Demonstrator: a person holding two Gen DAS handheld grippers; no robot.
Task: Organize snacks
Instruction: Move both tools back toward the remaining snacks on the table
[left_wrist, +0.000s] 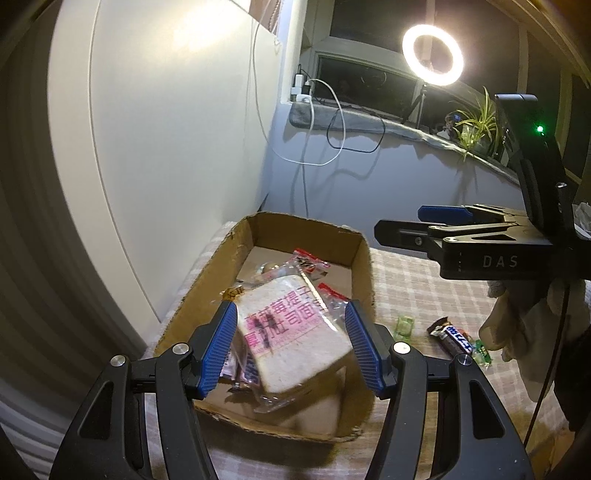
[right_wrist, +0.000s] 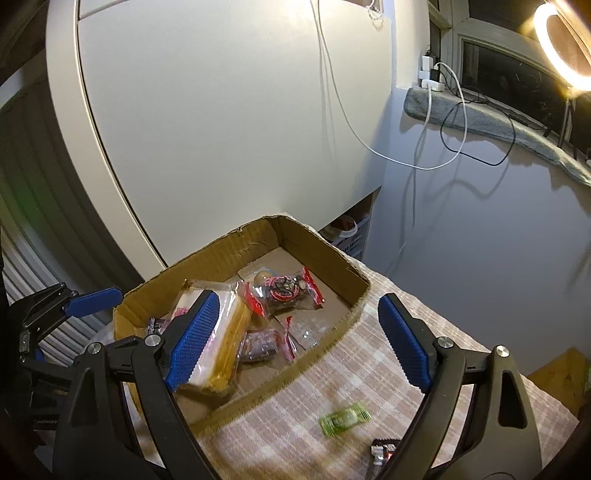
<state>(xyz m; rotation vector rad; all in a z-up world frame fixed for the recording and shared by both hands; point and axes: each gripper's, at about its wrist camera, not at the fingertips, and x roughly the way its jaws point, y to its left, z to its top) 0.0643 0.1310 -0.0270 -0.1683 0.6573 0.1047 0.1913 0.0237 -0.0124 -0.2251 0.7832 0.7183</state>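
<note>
Cardboard box (right_wrist: 325, 254) is your landmark; corrugated, open-topped, torn rim, sitting on the checked woven cloth (right_wrist: 280, 424); its long axis runs away from you toward the white cabinet (right_wrist: 221, 129).

Inside the box, near end: bagged bread slice (left_wrist: 295, 332), soft, flat, square, in crinkly clear film with pink print, lying tilted on other packets; your left gripper (left_wrist: 291, 343) hangs right over it, jaws spread, pads either side and apart from the film, so not pinching.

Mid-box: red-edged clear packet (right_wrist: 284, 291), glossy, with dark round contents.

Outside the box, on the cloth off its right wall: dark chocolate bar (left_wrist: 452, 338), then green wrapped candy (right_wrist: 343, 419), small, twisted ends, long axis roughly crosswise to your right gripper (right_wrist: 299, 343).

Right gripper is spread wide, empty; candy lies below and just ahead of it, so I'd judge the right hand nearer for that pick.
</note>
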